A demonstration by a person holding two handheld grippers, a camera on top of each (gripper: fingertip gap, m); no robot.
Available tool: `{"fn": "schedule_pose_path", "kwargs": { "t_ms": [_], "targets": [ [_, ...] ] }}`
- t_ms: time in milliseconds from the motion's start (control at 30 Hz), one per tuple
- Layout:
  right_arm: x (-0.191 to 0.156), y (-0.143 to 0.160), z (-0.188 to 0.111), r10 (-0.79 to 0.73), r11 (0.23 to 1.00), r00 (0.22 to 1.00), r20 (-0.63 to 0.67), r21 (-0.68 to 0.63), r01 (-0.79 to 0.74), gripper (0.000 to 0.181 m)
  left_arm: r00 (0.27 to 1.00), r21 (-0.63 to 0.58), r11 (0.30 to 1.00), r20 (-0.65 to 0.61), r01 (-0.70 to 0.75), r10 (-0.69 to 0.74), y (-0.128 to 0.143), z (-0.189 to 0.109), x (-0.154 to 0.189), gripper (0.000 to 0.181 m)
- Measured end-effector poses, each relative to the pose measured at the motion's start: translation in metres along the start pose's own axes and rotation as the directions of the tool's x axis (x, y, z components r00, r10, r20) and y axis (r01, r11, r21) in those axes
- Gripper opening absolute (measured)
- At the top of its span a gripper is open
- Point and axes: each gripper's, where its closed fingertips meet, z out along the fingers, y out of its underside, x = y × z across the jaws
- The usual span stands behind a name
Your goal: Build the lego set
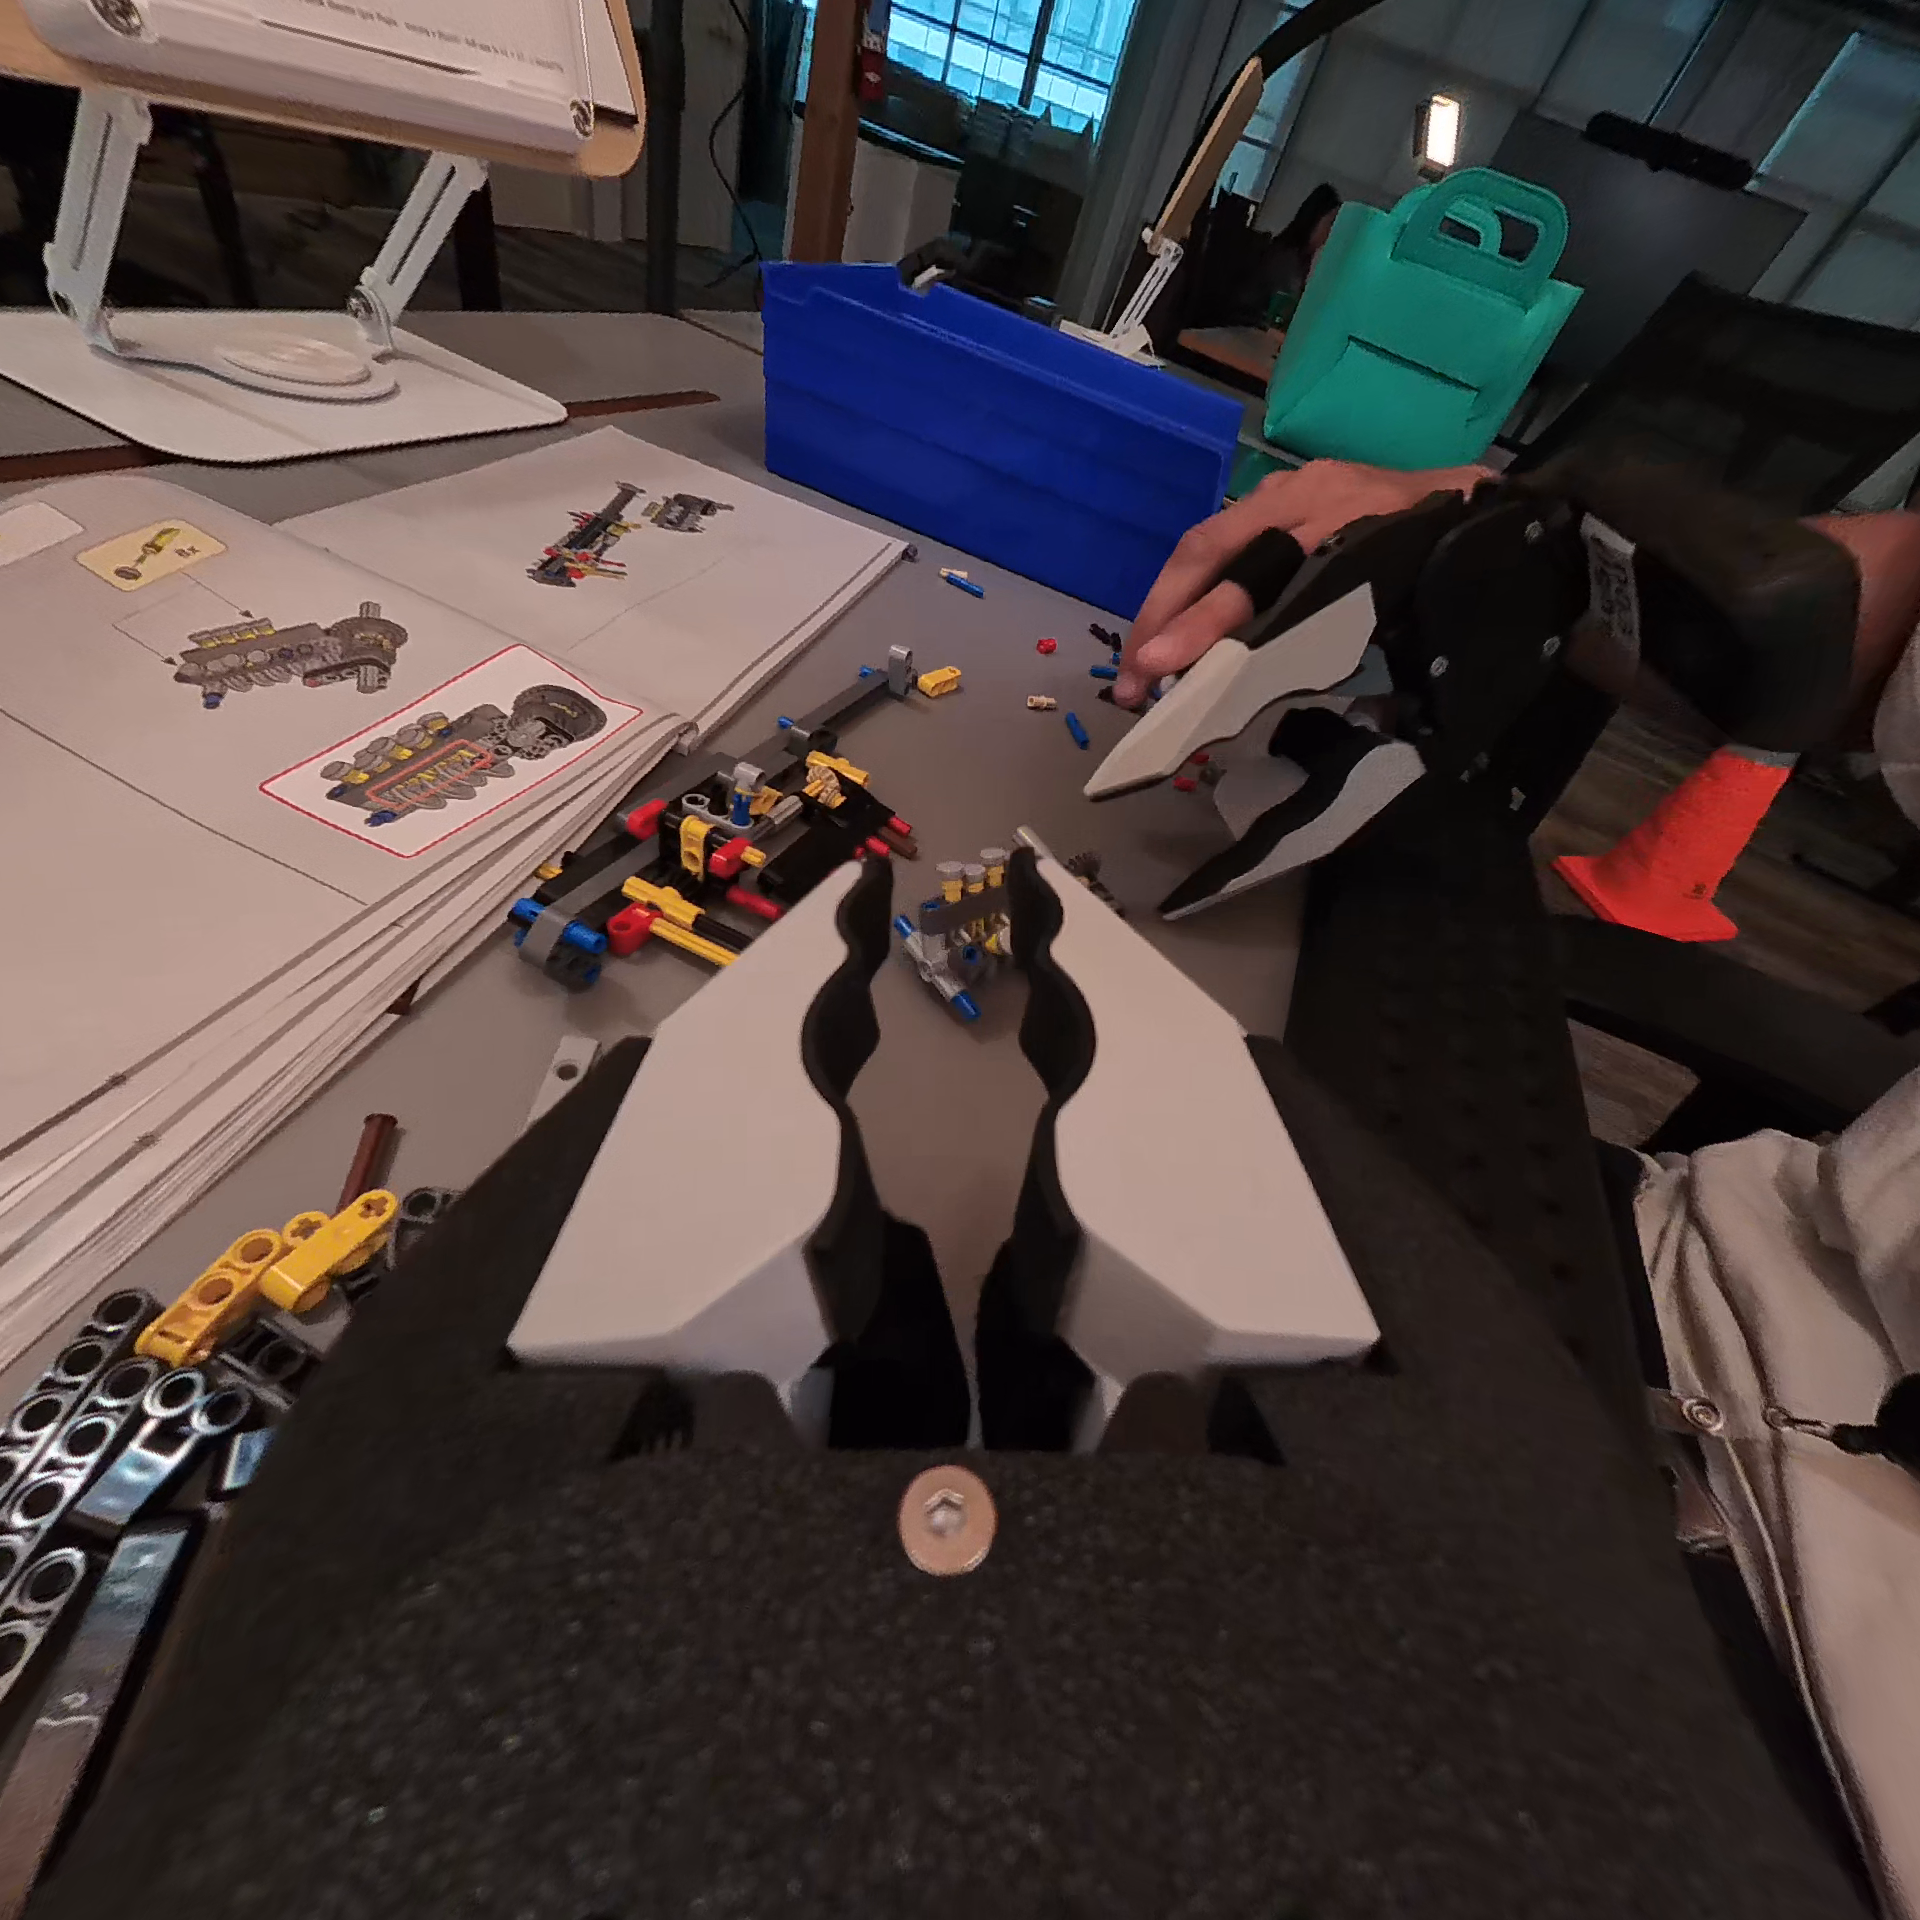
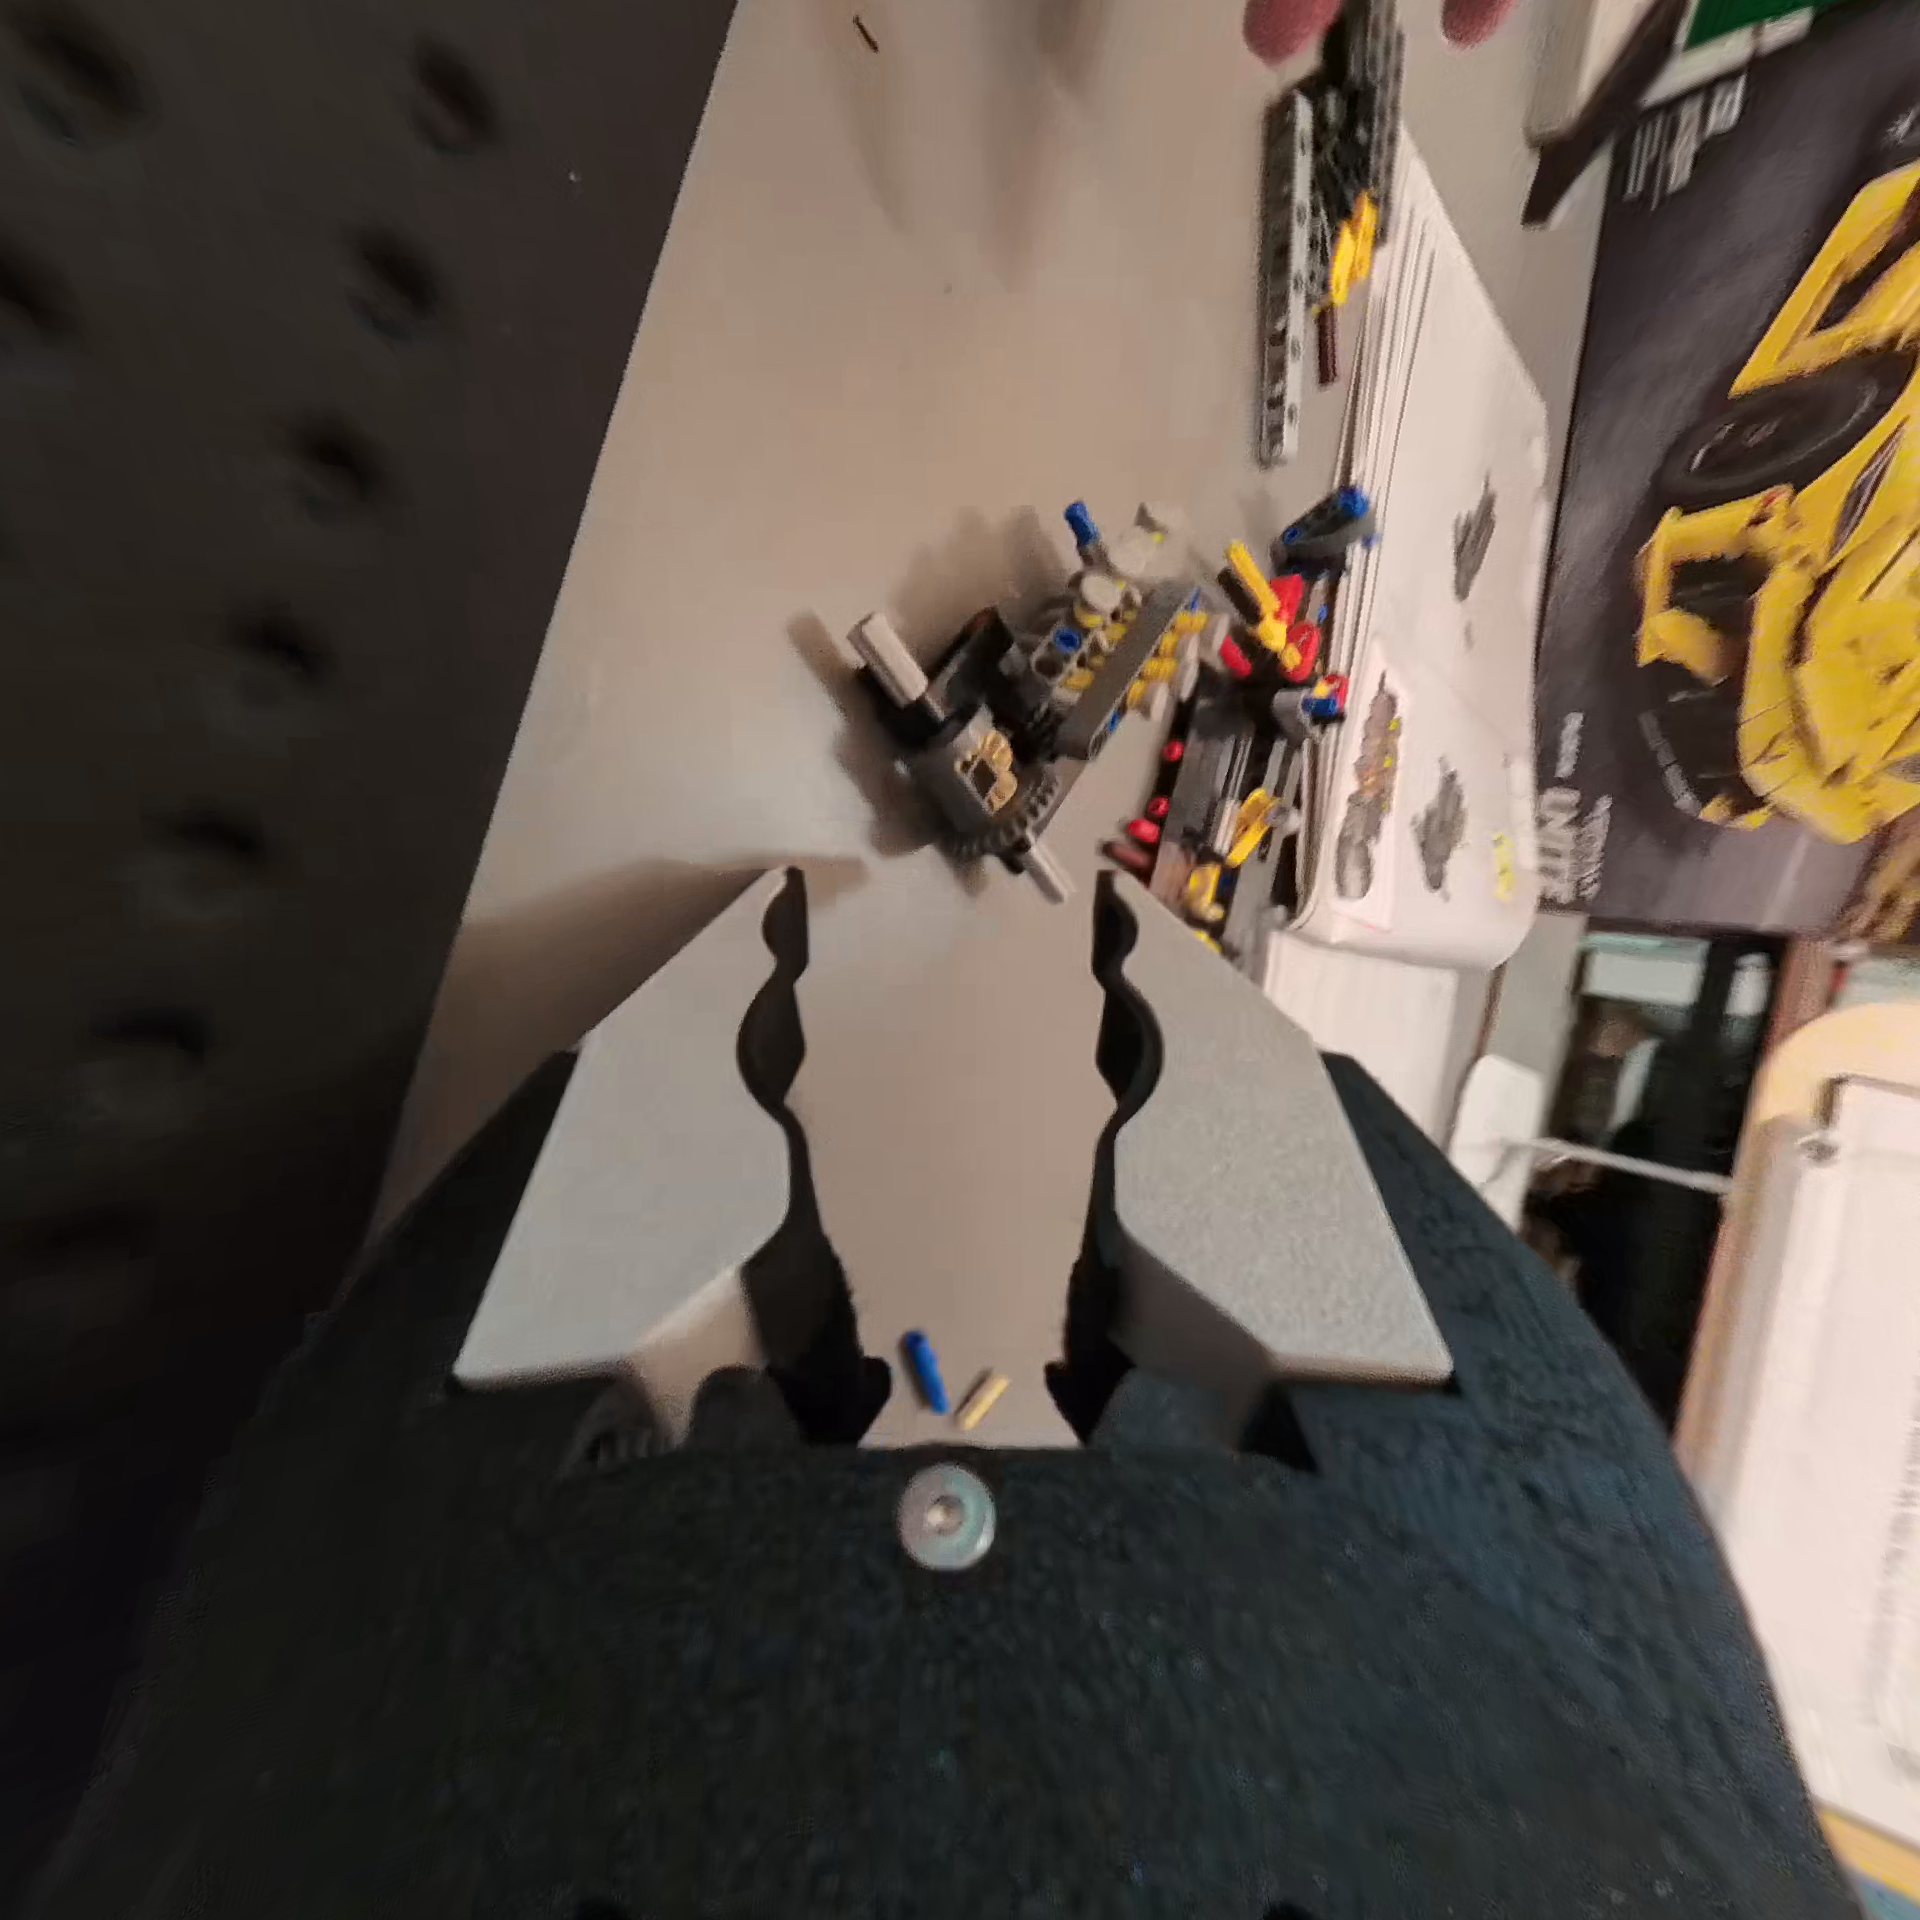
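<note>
Two tools [image 1: 951, 873] [image 2: 945, 883], two lego assemblies [image 1: 717, 842] [image 1: 961, 925]

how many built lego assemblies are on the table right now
2. The long black chassis assembly lies beside the open instruction booklet. The small grey engine block sits just right of it, off the left tool's tips. Loose pieces elsewhere may hide more.

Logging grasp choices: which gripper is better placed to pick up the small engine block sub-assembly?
Left, probably. The left gripper has open jaws right at the small engine block; the right gripper, also open, sits farther back.
</note>
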Motion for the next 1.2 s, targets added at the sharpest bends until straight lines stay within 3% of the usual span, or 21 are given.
{"fn": "schedule_pose_path", "kwargs": {
  "t_ms": [67, 133, 167, 267, 333, 433, 533, 633, 767, 900, 1000, 1200],
  "targets": [
    [0.007, 0.002, -0.012, 0.151, 0.988, 0.988, -0.013, 0.042, -0.151, 0.051, 0.999, 0.011, 0.999, 0.032, -0.034, 0.034, -0.002, 0.0, -0.003, 0.024],
    [0.032, 0.012, -0.025, 0.403, 0.913, 0.911, -0.09, 0.104, -0.393, 0.046, 0.994, 0.011, 0.997, 0.076, -0.08, 0.079, -0.004, 0.0, -0.006, 0.025],
    [0.045, 0.019, -0.031, 0.549, 0.834, 0.829, -0.112, 0.144, -0.533, 0.043, 0.99, 0.014, 0.995, 0.097, -0.101, 0.099, -0.005, 0.0, -0.008, 0.025],
    [0.078, 0.05, -0.033, 0.877, 0.48, 0.465, -0.121, 0.248, -0.842, 0.043, 0.979, 0.033, 0.992, 0.168, -0.124, 0.117, -0.012, -0.002, -0.017, 0.025],
    [0.1, 0.071, -0.03, 0.966, 0.257, 0.23, -0.118, 0.36, -0.897, 0.038, 0.975, 0.04, 0.994, 0.201, -0.101, 0.091, -0.016, -0.004, -0.024, 0.025],
    [0.13, 0.101, -0.031, 0.99, 0.097, 0.035, -0.135, 0.484, -0.87, 0.035, 0.985, 0.101, 0.995, 0.173, -0.006, -0.012, -0.034, -0.001, -0.024, 0.025],
    [0.133, 0.141, -0.032, 0.959, 0.116, -0.016, -0.281, 0.444, -0.889, 0.035, 0.99, 0.12, 0.99, 0.113, 0.067, -0.081, -0.053, 0.013, -0.024, 0.025],
    [0.124, 0.165, -0.038, 0.935, 0.127, -0.045, -0.352, 0.45, -0.884, 0.029, 0.988, 0.045, 0.999, 0.149, 0.026, -0.032, -0.056, 0.034, -0.044, 0.025],
    [0.117, 0.17, -0.042, 0.935, 0.101, -0.076, -0.347, 0.465, -0.88, 0.021, 0.994, 0.003, 0.998, 0.086, 0.07, -0.07, -0.049, 0.054, -0.052, 0.025],
    [0.115, 0.168, -0.04, 0.937, 0.107, -0.067, -0.342, 0.464, -0.879, 0.015, 0.998, 0.004, 0.998, 0.014, 0.058, -0.059, -0.037, 0.054, -0.042, 0.026],
    [0.119, 0.162, -0.041, 0.947, 0.108, -0.061, -0.316, 0.491, -0.864, 0.014, 0.999, 0.043, 0.999, -0.02, 0.032, -0.031, -0.045, 0.049, -0.028, 0.026],
    [0.119, 0.157, -0.038, 0.955, 0.113, -0.044, -0.294, 0.497, -0.86, 0.014, 0.999, 0.025, 0.999, 0.008, 0.033, -0.033, -0.036, 0.045, -0.032, 0.024]
  ]
}}
